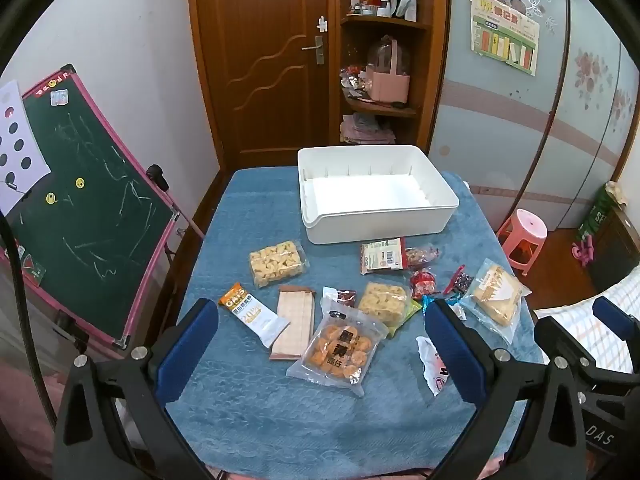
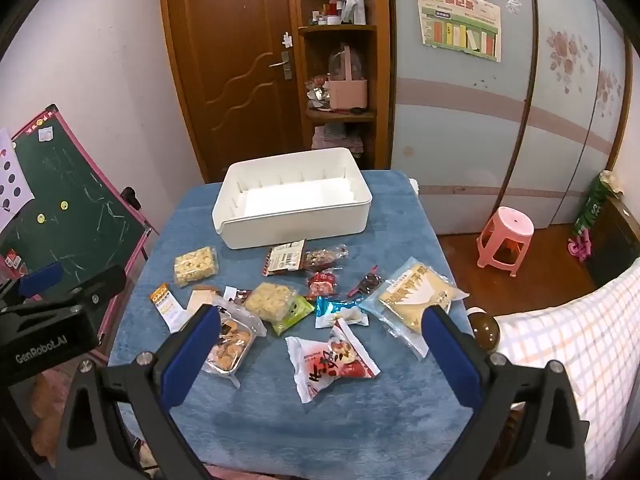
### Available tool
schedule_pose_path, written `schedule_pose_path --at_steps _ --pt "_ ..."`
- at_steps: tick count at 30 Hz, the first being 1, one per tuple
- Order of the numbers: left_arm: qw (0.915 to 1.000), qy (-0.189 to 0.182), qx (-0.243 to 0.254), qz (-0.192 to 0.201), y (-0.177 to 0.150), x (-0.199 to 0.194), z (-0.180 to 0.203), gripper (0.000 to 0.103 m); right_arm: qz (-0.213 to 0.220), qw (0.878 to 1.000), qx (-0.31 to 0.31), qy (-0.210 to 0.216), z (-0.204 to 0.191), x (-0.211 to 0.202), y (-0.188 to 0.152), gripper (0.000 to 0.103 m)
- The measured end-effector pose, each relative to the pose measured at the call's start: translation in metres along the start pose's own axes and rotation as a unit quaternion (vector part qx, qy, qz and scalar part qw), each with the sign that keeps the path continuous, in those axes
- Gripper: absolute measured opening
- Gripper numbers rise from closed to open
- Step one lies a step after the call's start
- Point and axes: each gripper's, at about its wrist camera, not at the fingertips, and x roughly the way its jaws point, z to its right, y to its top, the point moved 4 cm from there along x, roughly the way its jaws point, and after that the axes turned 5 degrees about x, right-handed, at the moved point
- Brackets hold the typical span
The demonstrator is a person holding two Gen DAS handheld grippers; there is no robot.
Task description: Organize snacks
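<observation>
Both the left gripper (image 1: 320, 340) and right gripper (image 2: 320, 344) have jaws fully spread and empty. Glossy plastic snack packets (image 1: 340, 344) lie flat on the blue towel (image 1: 320, 420). The rigid white rectangular bin (image 1: 376, 216) lies long axis crosswise.

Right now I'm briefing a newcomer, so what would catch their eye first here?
The big white bin at the far end of the blue-covered table, with nothing in it. In front of it lie scattered snack packets. Both grippers, left and right, hang open above them.

Wide-spread right tool (image 2: 320, 344) above scattered snack packets (image 2: 280, 300) on blue cloth (image 2: 400, 248), empty white bin (image 2: 292, 224) beyond
</observation>
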Motion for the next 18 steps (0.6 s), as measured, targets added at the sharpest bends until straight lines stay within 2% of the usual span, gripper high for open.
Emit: schedule_pose_path --at_steps 18 --pt "0.9998 -0.020 -0.002 0.001 -0.0054 0.0037 0.0044 0.103 0.003 1.000 0.001 -0.004 0.0012 0.0023 -0.0007 0.101"
